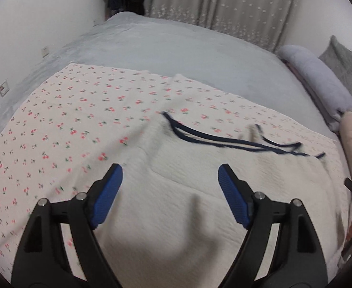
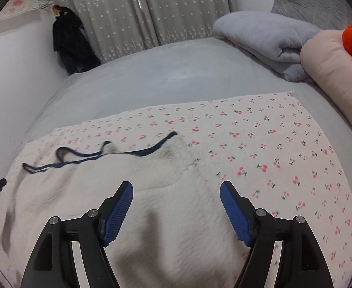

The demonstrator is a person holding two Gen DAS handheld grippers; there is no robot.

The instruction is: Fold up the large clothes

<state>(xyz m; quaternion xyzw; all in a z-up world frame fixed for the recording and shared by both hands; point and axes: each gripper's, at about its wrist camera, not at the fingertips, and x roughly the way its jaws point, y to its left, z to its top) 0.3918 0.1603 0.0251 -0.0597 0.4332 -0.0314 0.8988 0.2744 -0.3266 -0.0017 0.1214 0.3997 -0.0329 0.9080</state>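
Two hand-held grippers stand wide and empty: the left hand-held gripper and right hand-held gripper both hover above the white garment. It lies flat on a cherry-print cloth spread over the bed, its dark drawstring loose on top, apparently laid out ready for folding.

We see a soft, bumpy white cloth garment with thin dark cloth straps. It lies on a thin cloth sheet printed with little cherries. The bed cover looks fuzzy and matt. Our gripper pads look like ridged blue rubber, maybe plastic, on matt black plastic arms with shiny metal pins.
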